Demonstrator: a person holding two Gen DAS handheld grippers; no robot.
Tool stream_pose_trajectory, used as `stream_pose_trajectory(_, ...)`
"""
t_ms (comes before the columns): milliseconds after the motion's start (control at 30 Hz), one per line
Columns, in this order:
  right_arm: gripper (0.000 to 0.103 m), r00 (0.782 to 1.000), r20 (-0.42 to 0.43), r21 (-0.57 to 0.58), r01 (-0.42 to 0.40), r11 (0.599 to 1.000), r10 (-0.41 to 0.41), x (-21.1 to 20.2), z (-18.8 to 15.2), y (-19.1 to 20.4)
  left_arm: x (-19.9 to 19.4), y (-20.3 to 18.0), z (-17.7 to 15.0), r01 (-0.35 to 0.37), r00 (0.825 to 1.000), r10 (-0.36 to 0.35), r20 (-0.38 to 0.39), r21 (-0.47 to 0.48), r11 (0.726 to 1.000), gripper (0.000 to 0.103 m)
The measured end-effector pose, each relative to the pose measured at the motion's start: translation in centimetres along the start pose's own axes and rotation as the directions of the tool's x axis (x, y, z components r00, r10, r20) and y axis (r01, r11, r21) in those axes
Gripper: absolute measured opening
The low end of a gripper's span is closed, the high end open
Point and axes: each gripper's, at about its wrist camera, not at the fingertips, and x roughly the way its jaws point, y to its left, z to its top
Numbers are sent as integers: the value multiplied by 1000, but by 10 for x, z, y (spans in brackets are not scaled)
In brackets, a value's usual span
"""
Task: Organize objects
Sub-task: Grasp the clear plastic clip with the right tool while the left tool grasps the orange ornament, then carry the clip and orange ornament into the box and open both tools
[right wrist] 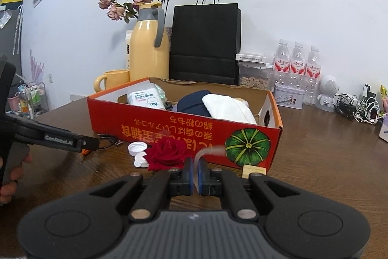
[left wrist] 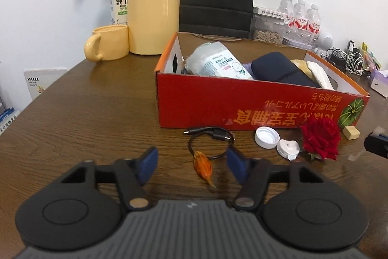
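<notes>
Loose clutter is strewn on the brown wooden table (left wrist: 97, 113) in front of the red cardboard box (left wrist: 242, 108), which already holds a white wipes packet (left wrist: 218, 62), a navy pouch (left wrist: 281, 72) and a folded white cloth (left wrist: 317, 74). Just beside the box front lie a coiled black cable (left wrist: 211, 137), a dried orange chili pepper (left wrist: 203, 168), a white bottle cap (left wrist: 266, 137), a small roll of white tape (left wrist: 288, 148), a red rose head (left wrist: 320, 137) and a small wooden block (left wrist: 351, 132).

The left gripper (left wrist: 191, 163) is held low over the table, levelled toward the box, its blue-padded fingers (left wrist: 148, 162) spread wide with the pepper lying between them and nothing touched. The pepper is judged the item in hand: the fingers are best lowered until the pads straddle its thicker body, clear of the cable loop touching its tip, then closed gently, as the dried skin looks brittle.

The right gripper (right wrist: 196, 176) is held near the table by the rose, angled at the box's pumpkin-printed corner. Its pads are drawn nearly together on a thin, blurred translucent strip (right wrist: 208, 151) curling upward; what this is cannot be told. It is probably best carried over the box wall before release.
</notes>
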Motion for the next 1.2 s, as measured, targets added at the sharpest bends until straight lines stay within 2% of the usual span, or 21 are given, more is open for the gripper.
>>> stream_pose_trajectory(300,3,1000,-4,-17,0,1000,0,1,0,3,0,-3,-4,19,1000,-19,-15,11,1000,24)
stream_pose_trajectory(333,3,1000,-4,-17,0,1000,0,0,0,3,0,-3,-4,18,1000,-18,-15,11,1000,16)
stream_pose_trajectory(367,3,1000,-4,-18,0,1000,0,0,0,3,0,-3,-4,20,1000,-20,-15,12,1000,15)
stream_pose_trajectory(700,3,1000,-2,-19,3,1000,-3,1,-1,3,-10,-1,-3,42,998,-42,38,8,999,14)
stream_pose_trajectory(867,3,1000,3,-19,1,1000,-1,0,-1,3,-21,-1,1,77,995,-78,63,16,997,14)
stream_pose_trajectory(1033,3,1000,3,-21,-8,1000,8,-1,2,4,-31,-4,11,100,990,-103,93,41,994,14)
stream_pose_trajectory(1200,3,999,39,-48,-20,999,22,-2,19,9,-37,-11,29,122,982,-130,138,69,990,14)
